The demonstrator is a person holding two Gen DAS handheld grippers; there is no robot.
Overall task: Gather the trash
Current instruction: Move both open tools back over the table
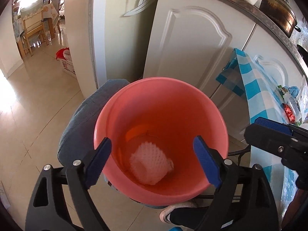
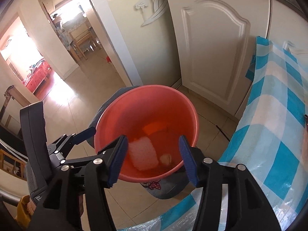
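Both tools hang over the mouth of the pink bucket (image 1: 160, 140), which stands on a stool with a grey-blue cushion (image 1: 80, 119) beside the table with the blue-and-white checked cloth (image 2: 269, 134), probably so that rubbish gathered from the table has only a short way to go before it drops in. The left gripper (image 1: 154, 162) points steeply down into the bucket with its 2 blue pads spread wide and nothing between them; the bucket's inside shows through the gap. The right gripper (image 2: 154, 160) also points down over the near rim, its pads parted and bare, so neither tool carries anything at this moment. That pose, open and aimed into the container, reads as the release end of a drop. The trash lies at the bottom of the bucket: a white foam fruit net (image 1: 149, 167), an orange scrap (image 1: 134, 130) toward the far wall, and a small pale crumpled piece (image 2: 167, 158) just beside the net, seen from the right wrist only. More litter appears to remain on the table, among it a red foil wrapper (image 1: 289, 112) and some packets near the edge, so the collecting is likely unfinished. White cabinet doors (image 1: 192, 48) stand behind the bucket.
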